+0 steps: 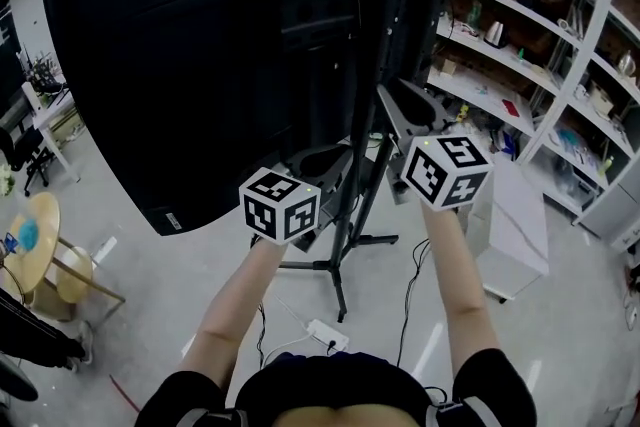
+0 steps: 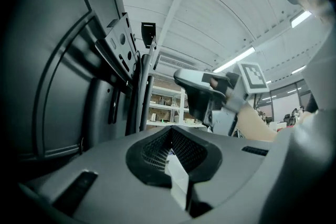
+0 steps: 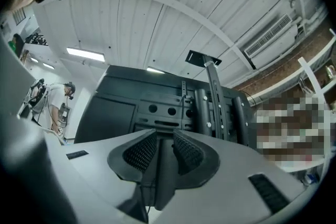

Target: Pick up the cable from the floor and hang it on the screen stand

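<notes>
The big black screen [image 1: 200, 45] stands on a black stand [image 1: 352, 185] with tripod legs. Both grippers are raised to its back. My left gripper [image 1: 318, 160] [image 2: 169, 136] sits low beside the pole, its pad tips touching; a white wedge shows behind them, and I cannot tell what it is. My right gripper [image 1: 405, 105] [image 3: 160, 139] is higher, by the mounting rails [image 3: 212, 107]. Its pads are nearly together on a dark strip, with a thin line hanging below, which I read as the cable [image 3: 157, 176]. More black cable [image 1: 410, 290] lies on the floor.
A white power strip [image 1: 328, 336] lies on the floor near the stand's front leg. At the right stand a white box [image 1: 515, 225] and long shelves [image 1: 520, 45] with small items. A round wooden table [image 1: 30, 235] is at the far left.
</notes>
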The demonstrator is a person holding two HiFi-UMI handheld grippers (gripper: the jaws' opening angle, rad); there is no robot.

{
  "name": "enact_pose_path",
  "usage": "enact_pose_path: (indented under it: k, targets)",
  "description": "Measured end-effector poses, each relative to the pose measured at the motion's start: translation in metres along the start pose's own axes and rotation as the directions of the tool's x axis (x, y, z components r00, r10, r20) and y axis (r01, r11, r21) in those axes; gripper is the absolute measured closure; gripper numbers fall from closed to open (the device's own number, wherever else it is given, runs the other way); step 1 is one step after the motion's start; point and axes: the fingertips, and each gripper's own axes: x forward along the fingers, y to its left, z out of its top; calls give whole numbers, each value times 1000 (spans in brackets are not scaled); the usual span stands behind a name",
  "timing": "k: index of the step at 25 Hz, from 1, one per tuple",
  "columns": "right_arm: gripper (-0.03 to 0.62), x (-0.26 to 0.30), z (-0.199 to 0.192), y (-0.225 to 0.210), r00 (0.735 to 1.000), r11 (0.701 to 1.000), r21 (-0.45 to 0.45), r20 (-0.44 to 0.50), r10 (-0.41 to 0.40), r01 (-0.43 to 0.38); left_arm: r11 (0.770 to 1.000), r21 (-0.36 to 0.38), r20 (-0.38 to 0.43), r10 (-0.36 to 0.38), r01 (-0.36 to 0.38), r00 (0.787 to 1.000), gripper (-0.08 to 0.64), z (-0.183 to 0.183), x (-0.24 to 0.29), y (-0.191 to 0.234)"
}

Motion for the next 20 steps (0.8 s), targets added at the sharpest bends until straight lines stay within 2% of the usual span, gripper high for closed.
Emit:
enact_pose_path:
  k: [6,11,14,18,20]
  targets:
    - [487,-32,-60,34,999,998,59,-34,-18,20,998,-33,-2,46,-46,999,552,-16,-16,8]
    - [532,-46,-98,65,996,990,137,-80,37,-26,994,-39,15,107,-106,994,552,-29,-35,12]
    - [544,-56,-119,81,994,984,175,-94,49,-32,989,-30,15,147,-146,989,552,-41,-47,9]
    - [554,-65,-146,98,993,962,270,-98,59,-31,977,-19,1,211,-211,978,552,-58,-60,10]
    - [555,-71,-160,107,991,960,280,-121,56,-20,971,-20,-8,238,-238,971,552,-67,-66,11]
